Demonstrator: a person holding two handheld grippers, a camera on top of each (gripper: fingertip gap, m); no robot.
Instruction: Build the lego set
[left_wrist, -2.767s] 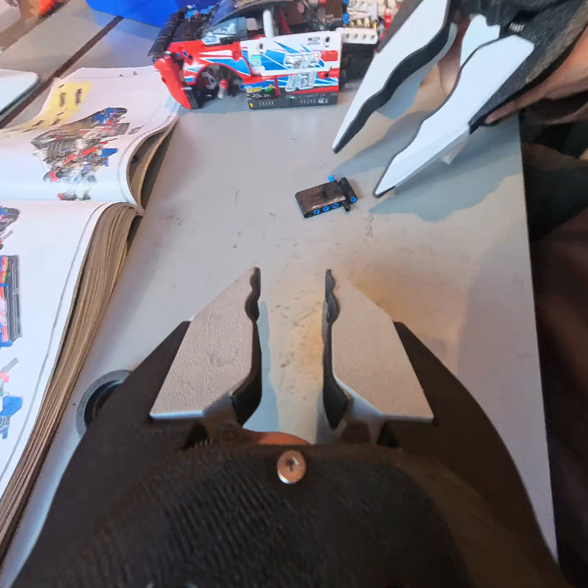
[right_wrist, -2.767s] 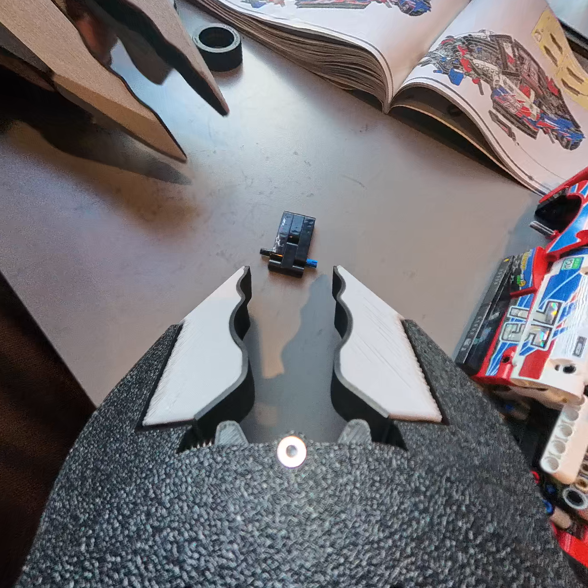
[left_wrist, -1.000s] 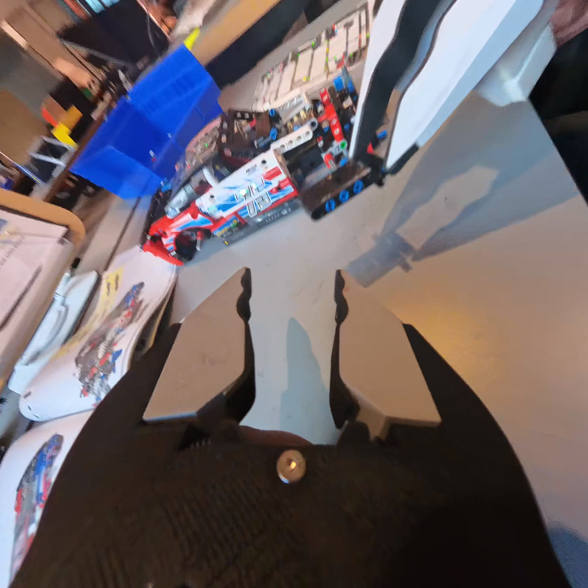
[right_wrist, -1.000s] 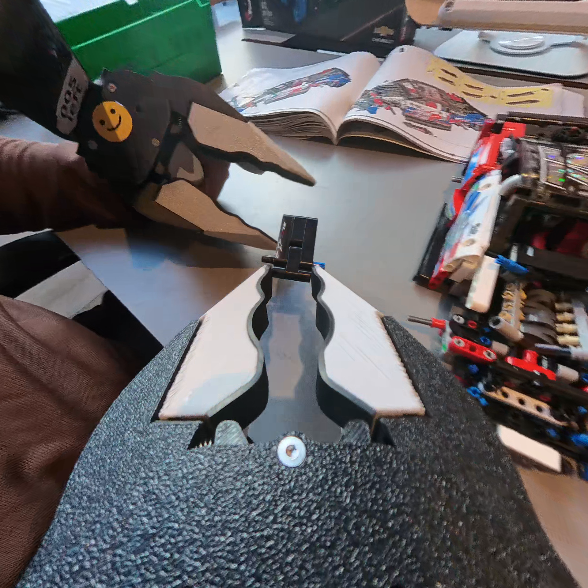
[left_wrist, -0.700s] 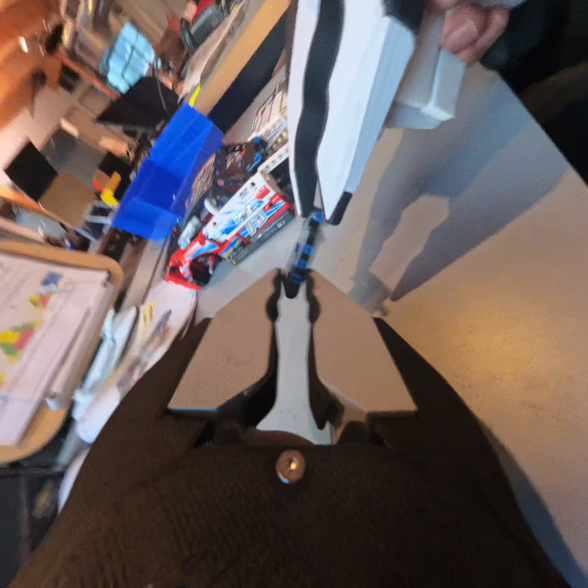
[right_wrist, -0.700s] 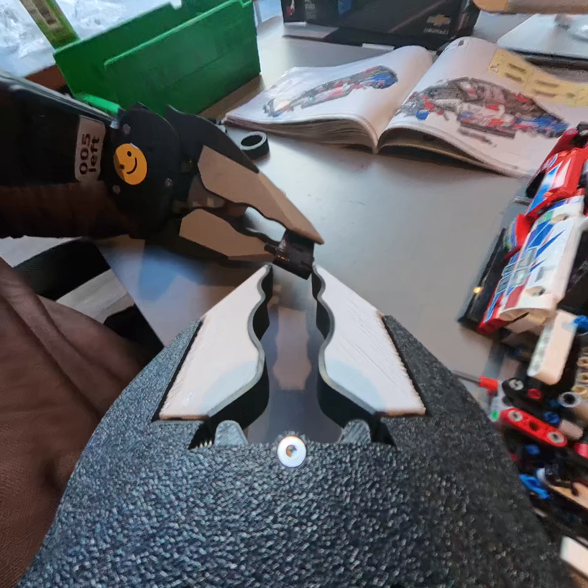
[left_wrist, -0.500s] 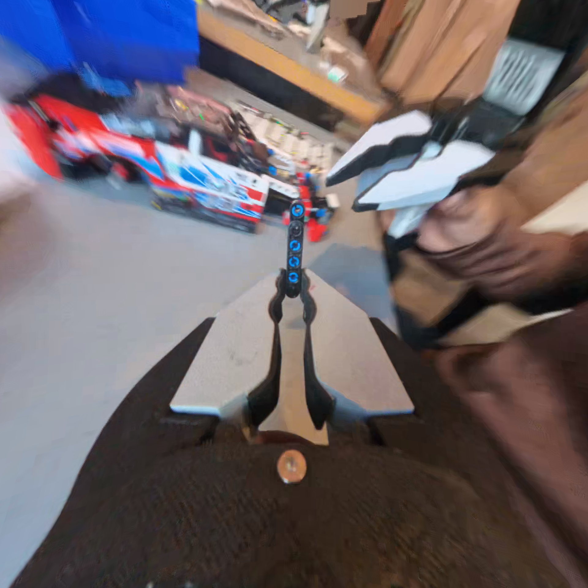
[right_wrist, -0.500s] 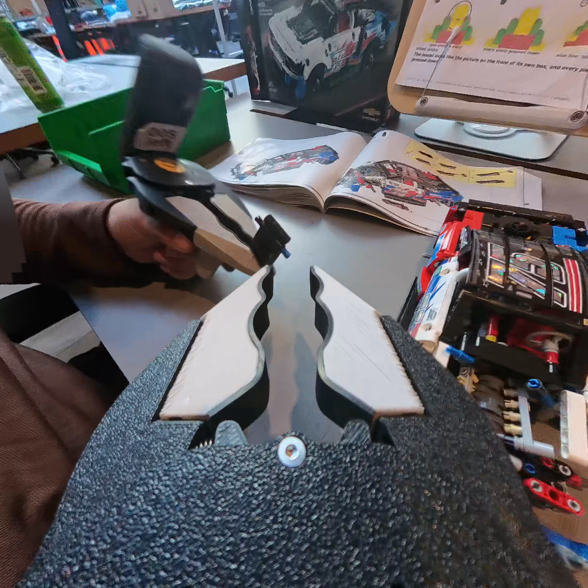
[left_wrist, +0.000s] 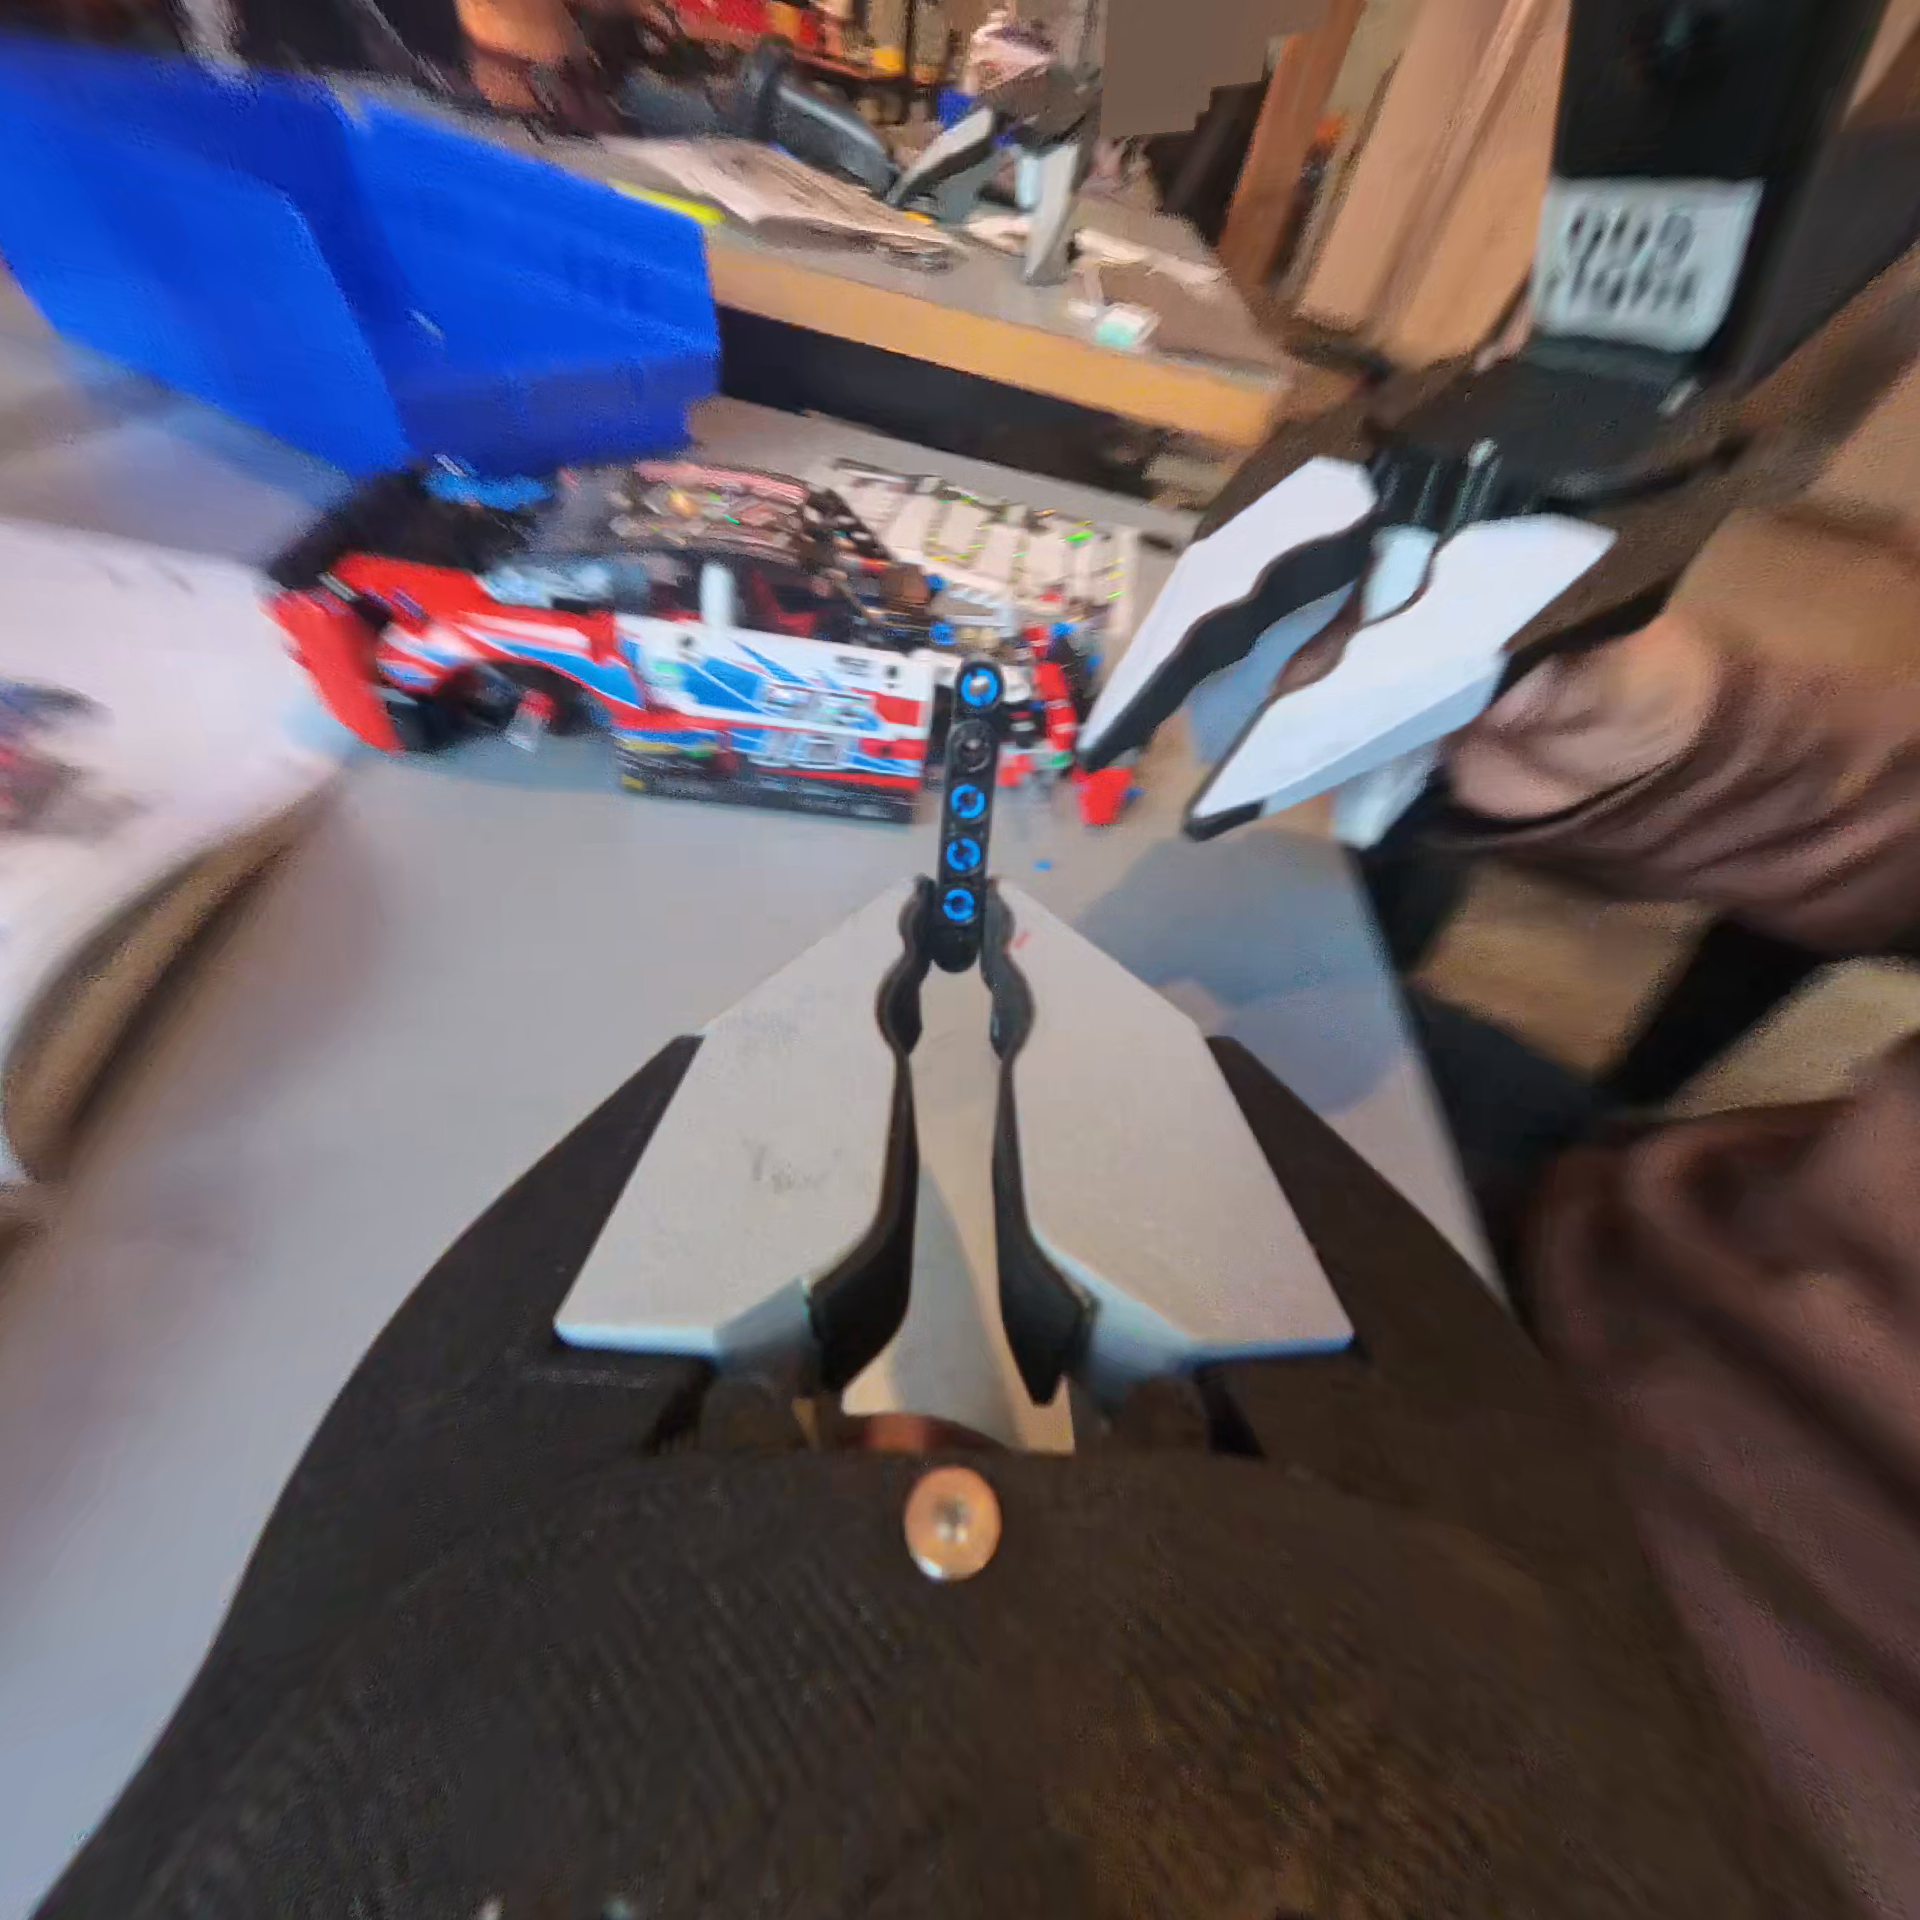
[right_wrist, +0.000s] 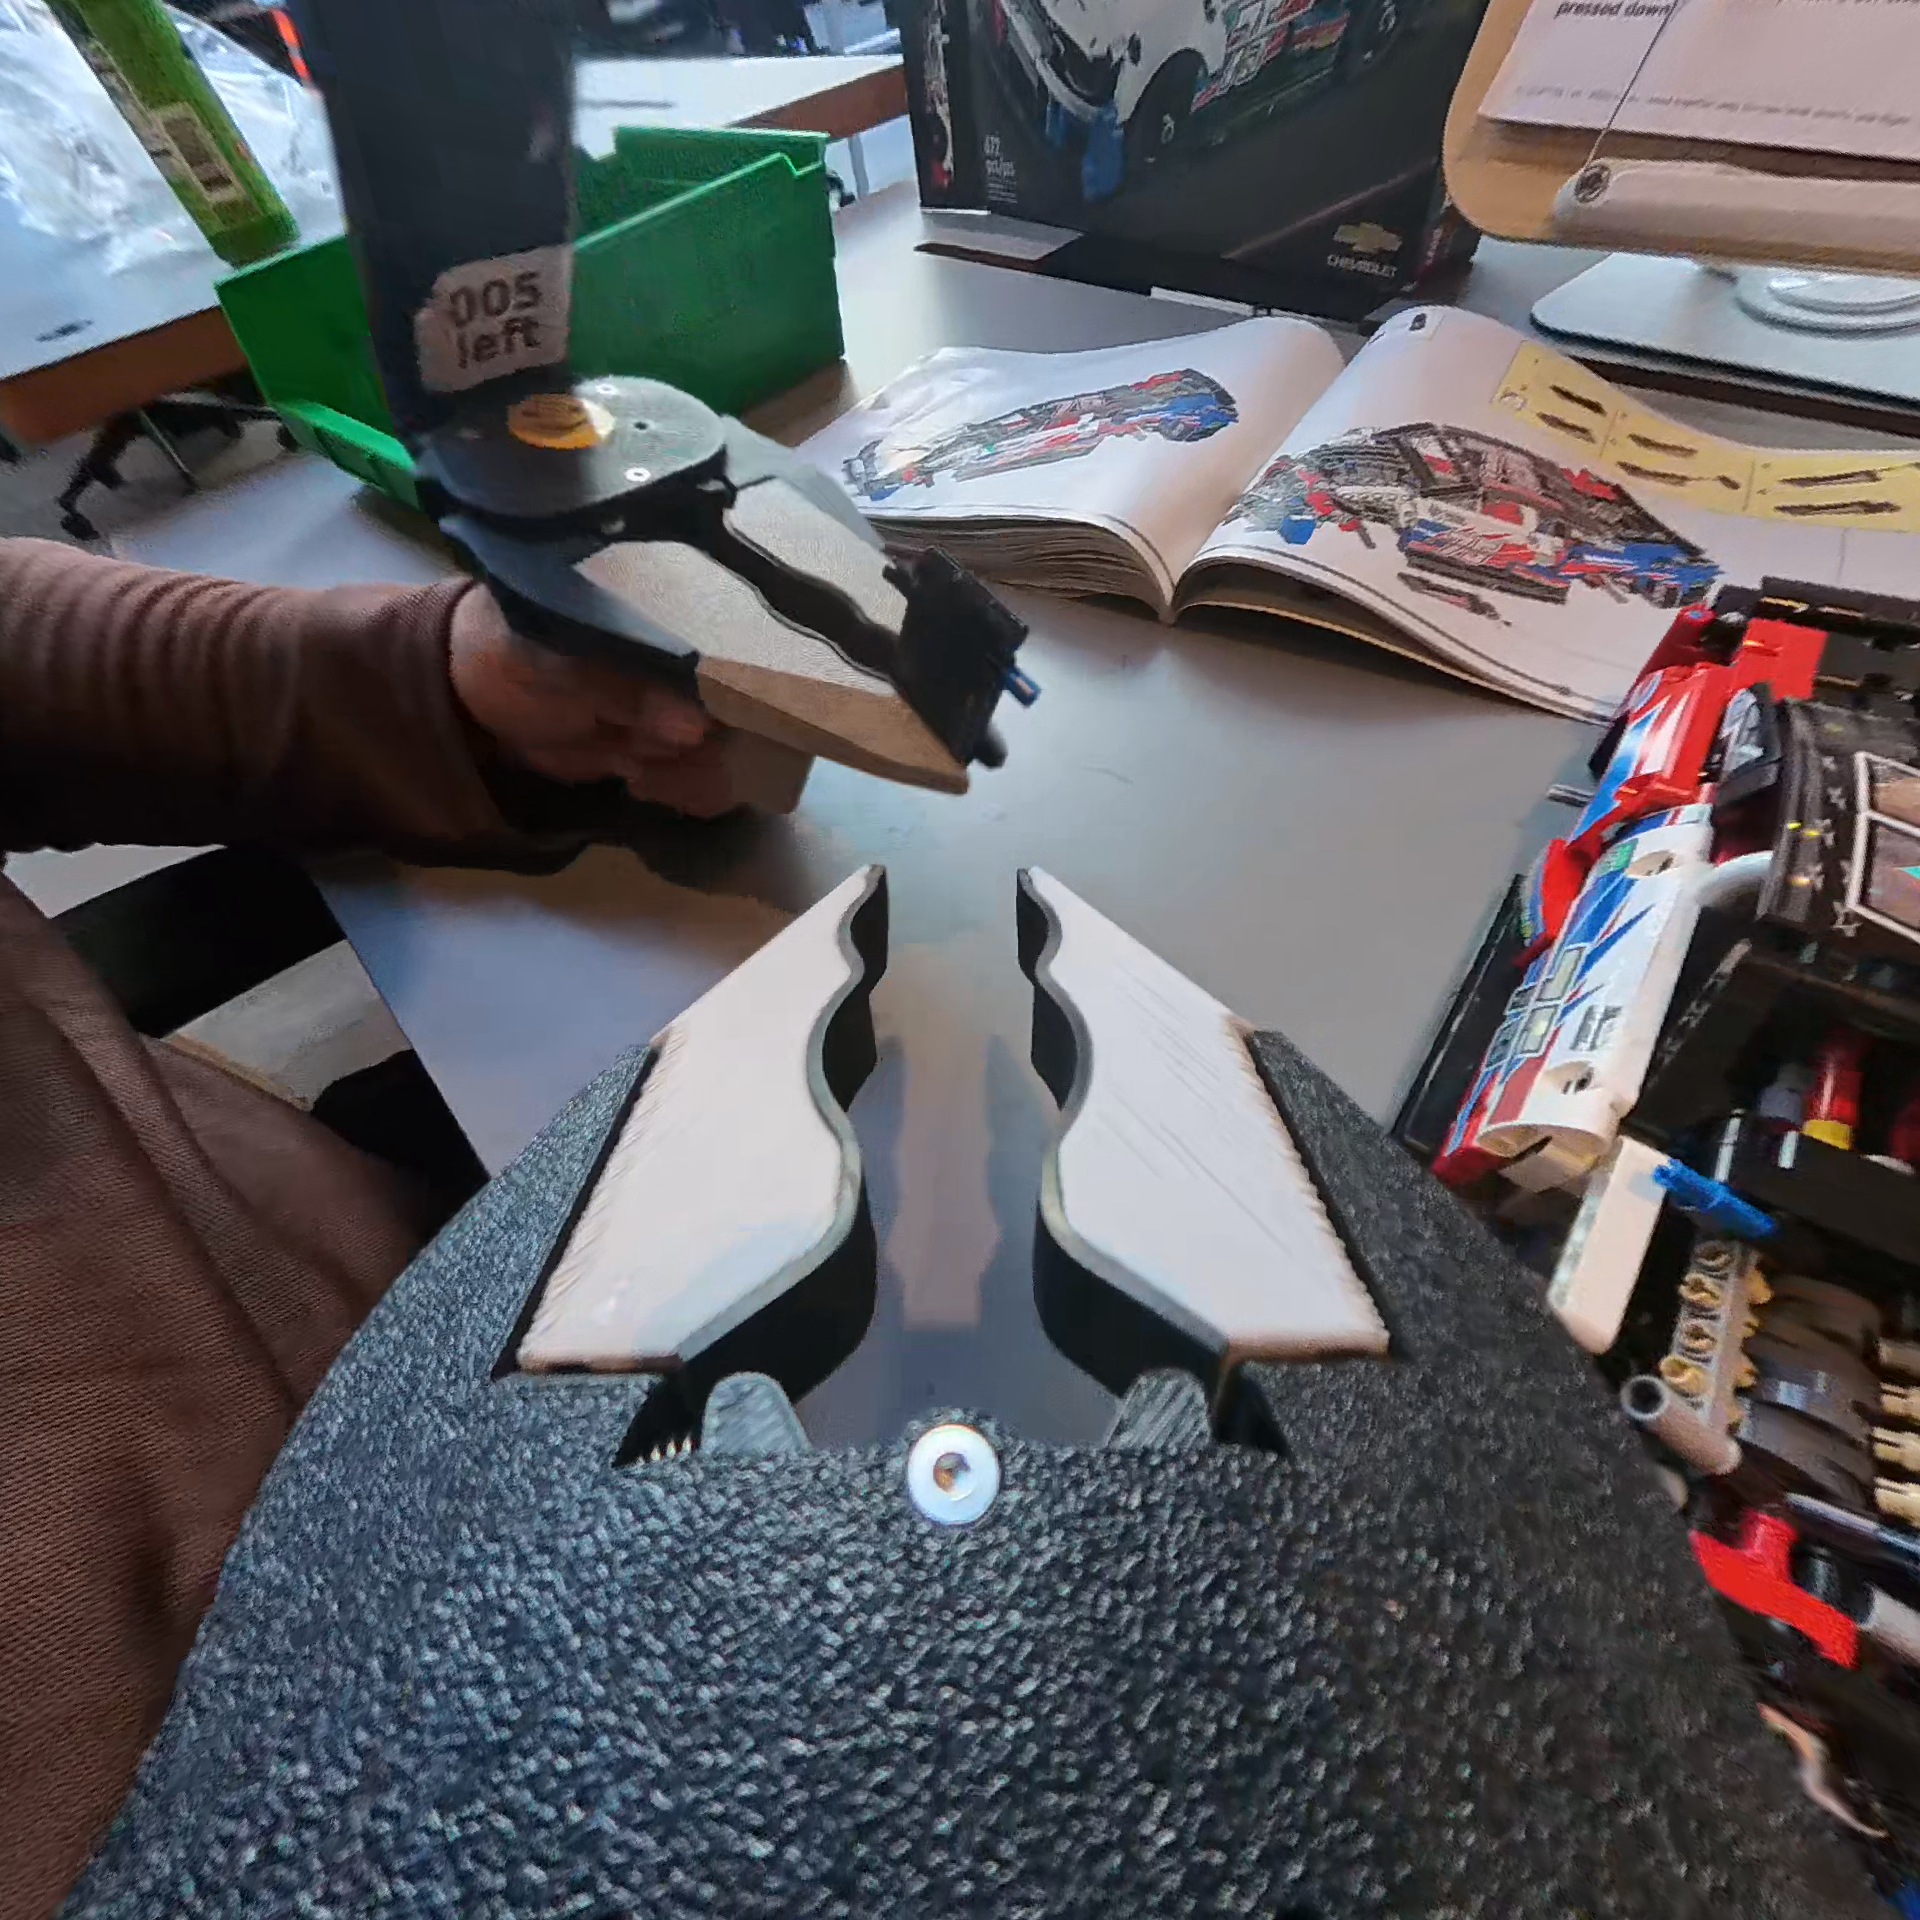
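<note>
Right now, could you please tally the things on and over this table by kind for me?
Grippers: 2, left gripper and right gripper
Loose black piece: 1
Part-built car: 1
Open instruction book: 1
Green bin: 1
Blue bin: 1
Set box: 1
Total: 8

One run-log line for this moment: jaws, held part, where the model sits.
left gripper: shut on black beam, held above table | right gripper: open, empty | car model: on table beyond beam | stage: part not yet attached
</note>
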